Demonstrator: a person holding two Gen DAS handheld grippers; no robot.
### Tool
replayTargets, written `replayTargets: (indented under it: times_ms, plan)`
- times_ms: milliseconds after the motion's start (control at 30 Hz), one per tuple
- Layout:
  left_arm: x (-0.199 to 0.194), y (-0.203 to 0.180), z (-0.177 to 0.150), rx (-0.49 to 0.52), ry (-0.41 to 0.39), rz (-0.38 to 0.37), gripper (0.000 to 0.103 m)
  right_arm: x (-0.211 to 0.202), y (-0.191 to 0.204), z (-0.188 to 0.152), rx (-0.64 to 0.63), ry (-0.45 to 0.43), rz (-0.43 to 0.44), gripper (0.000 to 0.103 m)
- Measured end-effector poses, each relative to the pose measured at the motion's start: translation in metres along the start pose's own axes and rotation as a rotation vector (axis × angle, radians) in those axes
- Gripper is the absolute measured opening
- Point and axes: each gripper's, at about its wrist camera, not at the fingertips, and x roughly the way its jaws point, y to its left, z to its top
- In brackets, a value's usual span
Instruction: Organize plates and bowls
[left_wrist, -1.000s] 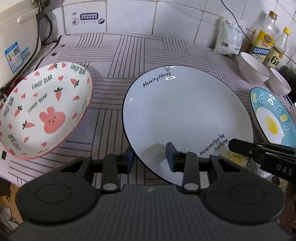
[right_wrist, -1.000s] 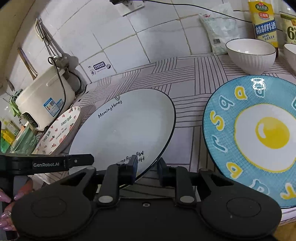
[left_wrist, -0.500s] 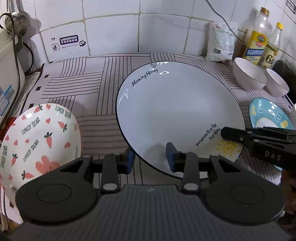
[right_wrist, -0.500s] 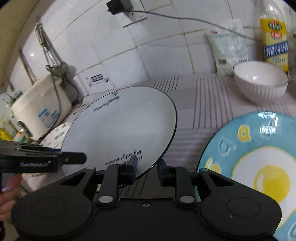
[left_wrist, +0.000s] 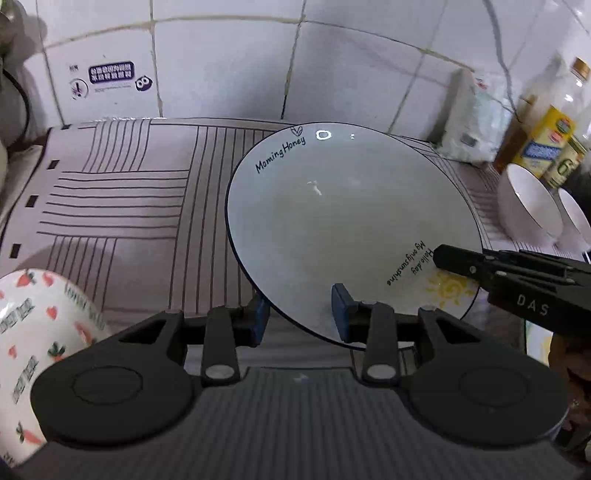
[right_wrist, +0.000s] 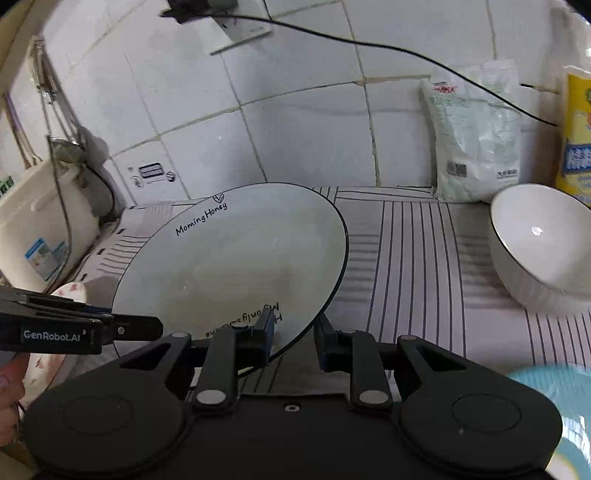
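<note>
Currently both grippers clamp one item. Left gripper (left_wrist: 300, 319): clenched on the near rim of the large round white ceramic plate with a thin dark edge and "Morning Honey" lettering (left_wrist: 343, 225), one pad under the rim, one on top. Right gripper (right_wrist: 293, 334): likewise clenched on the same plate (right_wrist: 236, 266), at the rim section next to the lettering and the sun drawing.

Plate position: lifted clear of the grey striped worktop (left_wrist: 122, 206), tilted, far edge higher than the gripped edge. Judgement: two grips on adjacent rim sections share the load of a wide, smooth dish and stop it pivoting in a single pinch.

Relative to the white plate:
- left, low: white dish printed with carrots and hearts (left_wrist: 33, 347), well apart.
- right, near the wall: two plain white ceramic bowls (left_wrist: 528, 206), side by side; the nearer bowl (right_wrist: 539, 243) stands apart from the plate.
- right, near corner of right wrist view: blue patterned plate (right_wrist: 554, 387), blurred, only partly visible.

Judgement: mid-carry; destination cannot be told.
</note>
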Motion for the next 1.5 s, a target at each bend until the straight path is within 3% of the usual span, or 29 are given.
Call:
replayTargets:
  times_ms: [267,567,700,967,1167,1233,1500]
  plan:
    - [0.024,0.011,0.020,-0.069,0.024,0.002,0.034,0.035,-0.001,0.026,-0.023,0.022,-0.057,0.028]
    - [0.017,0.001,0.015,-0.116,0.061,0.027,0.034,0.044,0.014,0.028,-0.087,0.037,-0.195,0.034]
    - [-0.006,-0.009,0.006,-0.108,0.053,0.036,0.040,0.008,0.017,0.018,-0.058,-0.010,-0.175,0.051]
    - [-0.055,-0.048,-0.018,-0.012,0.009,0.055,0.048,-0.083,0.017,-0.010,-0.011,-0.128,-0.110,0.064]
    - [-0.084,-0.087,-0.034,0.049,0.007,0.008,0.053,-0.144,0.018,-0.035,0.013,-0.190,-0.142,0.072]
    - [-0.090,-0.102,-0.042,0.075,0.012,-0.007,0.055,-0.161,0.017,-0.043,0.034,-0.209,-0.159,0.080]
    - [-0.100,-0.147,-0.072,0.162,0.037,-0.064,0.061,-0.209,0.001,-0.086,0.055,-0.280,-0.272,0.082]
